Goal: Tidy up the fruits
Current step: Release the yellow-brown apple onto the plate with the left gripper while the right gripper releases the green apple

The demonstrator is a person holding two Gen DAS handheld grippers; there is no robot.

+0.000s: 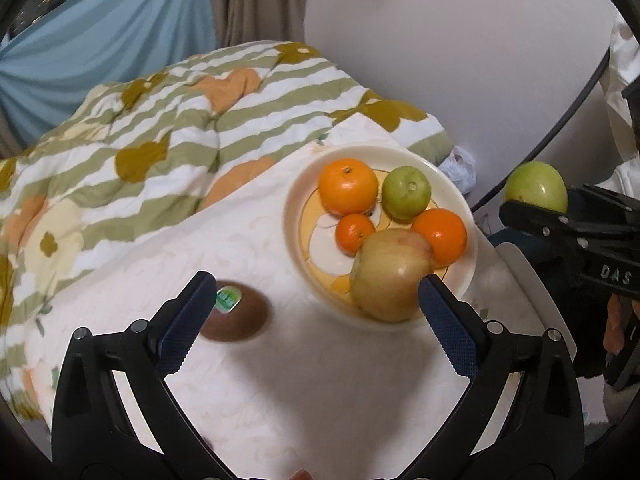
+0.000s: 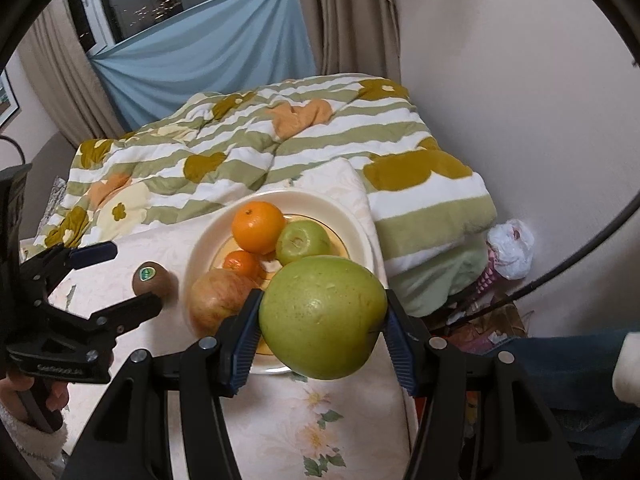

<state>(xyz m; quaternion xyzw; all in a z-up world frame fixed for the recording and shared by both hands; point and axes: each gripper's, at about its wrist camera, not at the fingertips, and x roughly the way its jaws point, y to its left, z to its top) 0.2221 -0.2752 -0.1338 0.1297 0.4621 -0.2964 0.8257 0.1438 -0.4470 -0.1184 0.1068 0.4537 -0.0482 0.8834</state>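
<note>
Fruit crowds my cream round plate (image 1: 298, 216), centre right of the left view: a yellow-red apple (image 1: 390, 274) hides its front rim. My left gripper (image 1: 316, 312) gapes wide, empty, a brown stickered kiwi (image 1: 240, 314) half behind its left finger. My right gripper (image 2: 322, 320) clamps a big green apple (image 2: 322, 316), blocking the plate beyond. Bare pale floral cloth (image 1: 304, 380) lies below; a striped quilt (image 2: 248, 152) behind.

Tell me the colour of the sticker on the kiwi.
Green with white markings on the brown kiwi, clearest in the left wrist view.
</note>
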